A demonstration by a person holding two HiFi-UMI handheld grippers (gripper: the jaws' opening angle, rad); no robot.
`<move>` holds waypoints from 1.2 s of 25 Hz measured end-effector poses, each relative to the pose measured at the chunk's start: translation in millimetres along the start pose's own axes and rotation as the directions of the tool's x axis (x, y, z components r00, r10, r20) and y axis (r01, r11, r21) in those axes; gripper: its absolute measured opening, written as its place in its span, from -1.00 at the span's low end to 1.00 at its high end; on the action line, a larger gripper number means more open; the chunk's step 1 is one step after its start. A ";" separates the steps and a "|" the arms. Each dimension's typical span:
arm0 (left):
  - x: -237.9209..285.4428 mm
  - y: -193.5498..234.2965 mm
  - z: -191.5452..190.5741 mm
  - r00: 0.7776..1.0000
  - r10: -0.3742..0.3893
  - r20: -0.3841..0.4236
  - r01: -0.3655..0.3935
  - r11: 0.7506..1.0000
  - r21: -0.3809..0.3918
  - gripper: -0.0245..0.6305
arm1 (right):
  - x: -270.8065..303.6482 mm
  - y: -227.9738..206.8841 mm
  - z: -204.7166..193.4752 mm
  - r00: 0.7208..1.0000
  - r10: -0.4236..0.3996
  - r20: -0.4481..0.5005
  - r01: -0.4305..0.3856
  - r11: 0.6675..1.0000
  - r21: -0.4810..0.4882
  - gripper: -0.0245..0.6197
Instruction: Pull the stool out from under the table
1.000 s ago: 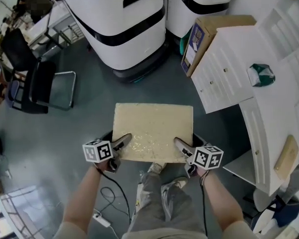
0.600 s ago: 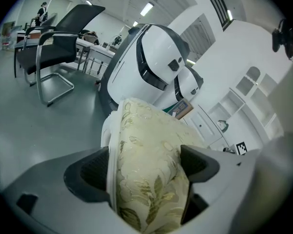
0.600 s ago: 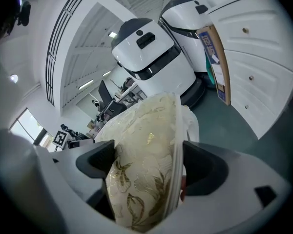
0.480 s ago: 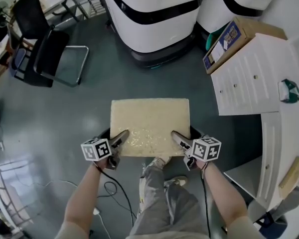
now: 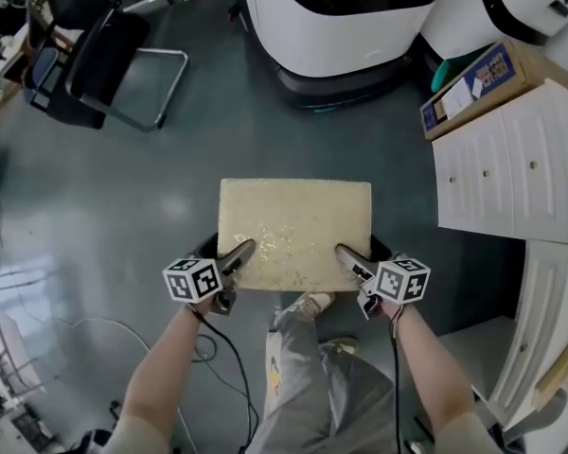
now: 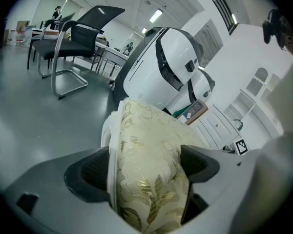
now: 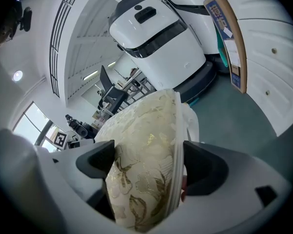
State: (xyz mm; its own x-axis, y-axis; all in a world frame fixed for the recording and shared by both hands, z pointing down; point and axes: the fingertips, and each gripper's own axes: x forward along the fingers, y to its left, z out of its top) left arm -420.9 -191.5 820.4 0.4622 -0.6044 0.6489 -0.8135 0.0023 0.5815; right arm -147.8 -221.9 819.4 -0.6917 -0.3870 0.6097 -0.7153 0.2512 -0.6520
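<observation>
My left gripper (image 5: 237, 254) and right gripper (image 5: 349, 257) each clench the stool (image 5: 294, 225) by its near edge, out on open floor (image 5: 161, 173), clear of the desk (image 5: 549, 291) at 3 o'clock, so I judge the pull nearly done

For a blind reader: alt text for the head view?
From overhead, the left gripper and right gripper each clamp a near corner of a cream cushioned stool above grey floor. White cabinets stand at right, a black chair at upper left.

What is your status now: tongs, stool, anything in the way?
Left tongs shut on stool, near edge. Right tongs the same. Stool over open floor, apart from white cabinet at right. Person's shoe close under near edge.
</observation>
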 end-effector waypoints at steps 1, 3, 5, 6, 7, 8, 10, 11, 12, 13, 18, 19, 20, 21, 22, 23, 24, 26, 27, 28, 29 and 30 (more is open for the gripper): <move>3.7 5.1 -4.2 1.000 0.001 0.001 -0.001 1.000 -0.005 0.46 | 5.4 -3.8 -2.8 1.000 0.002 -0.003 -0.002 1.000 -0.001 0.45; 11.2 15.0 -13.1 1.000 0.004 0.001 -0.004 1.000 -0.015 0.46 | 15.5 -11.9 -8.6 1.000 0.003 -0.010 -0.003 1.000 -0.003 0.45; 19.0 23.5 -21.1 1.000 0.009 0.000 -0.009 1.000 -0.021 0.46 | 24.6 -20.6 -14.3 1.000 0.003 -0.017 -0.003 1.000 0.000 0.45; 22.5 27.3 -24.8 1.000 0.011 0.001 -0.011 1.000 -0.022 0.46 | 29.0 -24.7 -17.6 1.000 0.004 -0.020 -0.004 1.000 0.002 0.45; 25.3 31.2 -28.8 1.000 0.013 0.002 -0.013 1.000 -0.024 0.46 | 33.1 -28.4 -21.4 1.000 0.005 -0.023 -0.005 1.000 0.003 0.45; 27.4 35.2 -33.1 1.000 0.014 0.002 -0.014 1.000 -0.027 0.46 | 36.9 -31.8 -25.5 1.000 0.005 -0.027 -0.005 1.000 0.003 0.45; 31.5 42.2 -41.6 1.000 0.017 0.003 -0.017 0.999 -0.031 0.46 | 43.4 -38.4 -33.2 0.999 0.001 -0.033 -0.001 1.000 0.002 0.45; 33.7 44.9 -45.7 1.000 0.019 0.002 -0.019 0.999 -0.033 0.46 | 45.6 -41.2 -36.4 0.999 -0.002 -0.032 0.002 1.000 0.000 0.45; 35.6 47.3 -49.5 1.000 0.019 0.003 -0.019 0.999 -0.034 0.46 | 47.1 -43.1 -39.1 1.000 -0.004 -0.028 0.004 1.000 -0.003 0.45; 36.9 49.9 -52.9 1.000 0.018 0.005 -0.018 0.999 -0.036 0.46 | 48.2 -44.0 -41.0 1.000 -0.005 -0.020 0.005 1.000 -0.011 0.45; 38.6 59.0 -59.3 1.000 0.011 0.027 -0.010 0.999 -0.044 0.46 | 54.1 -42.9 -43.3 1.000 -0.007 -0.008 0.006 0.999 -0.046 0.45; 38.3 59.1 -60.9 1.000 0.011 0.025 -0.010 0.999 -0.045 0.46 | 53.8 -42.8 -45.3 1.000 -0.009 -0.015 0.008 0.999 -0.045 0.45; 37.9 58.9 -63.3 1.000 0.011 0.019 -0.010 0.999 -0.046 0.46 | 53.0 -42.9 -47.9 1.000 -0.014 -0.023 0.013 0.999 -0.043 0.45; 37.8 58.7 -66.1 1.000 0.010 0.007 -0.010 0.999 -0.048 0.46 | 52.1 -43.3 -50.8 0.999 -0.020 -0.033 0.018 0.999 -0.041 0.45; 37.9 58.7 -69.3 1.000 0.010 -0.010 -0.010 0.999 -0.049 0.46 | 51.5 -43.9 -53.8 0.999 -0.026 -0.044 0.025 0.999 -0.039 0.45; 37.9 58.9 -72.9 0.999 0.009 -0.031 -0.010 0.999 -0.050 0.46 | 51.2 -44.5 -57.4 0.998 -0.033 -0.056 0.031 0.999 -0.036 0.45; 37.3 59.4 -77.3 0.999 0.008 -0.053 -0.011 0.999 -0.051 0.46 | 50.7 -45.1 -61.7 0.997 -0.038 -0.068 0.036 0.999 -0.033 0.46; 33.6 60.6 -88.5 0.995 0.010 -0.095 -0.015 0.999 -0.048 0.46 | 48.3 -45.2 -72.6 0.995 -0.046 -0.090 0.043 0.999 -0.028 0.46; 30.7 61.1 -94.3 0.994 0.012 -0.110 -0.017 0.999 -0.044 0.46 | 46.6 -44.7 -78.4 0.994 -0.048 -0.098 0.046 0.999 -0.026 0.46; 27.6 61.3 -99.2 0.992 0.015 -0.122 -0.020 0.999 -0.040 0.46 | 45.1 -44.1 -83.6 0.993 -0.049 -0.103 0.047 0.999 -0.025 0.46; 24.6 61.4 -102.9 0.992 0.019 -0.128 -0.023 0.999 -0.032 0.46 | 43.9 -43.7 -88.2 0.993 -0.050 -0.105 0.048 0.999 -0.025 0.46; 21.6 61.3 -105.2 0.991 0.024 -0.129 -0.027 0.999 -0.022 0.46 | 42.7 -43.6 -92.2 0.993 -0.050 -0.103 0.048 0.999 -0.022 0.46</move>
State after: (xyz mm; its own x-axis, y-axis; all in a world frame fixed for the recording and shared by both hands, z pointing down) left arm -423.6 -120.6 921.7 0.4839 -0.4964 0.7207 -0.8177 0.0367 0.5744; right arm -155.3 -167.5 915.4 -0.6615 -0.3059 0.6848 -0.7498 0.2519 -0.6118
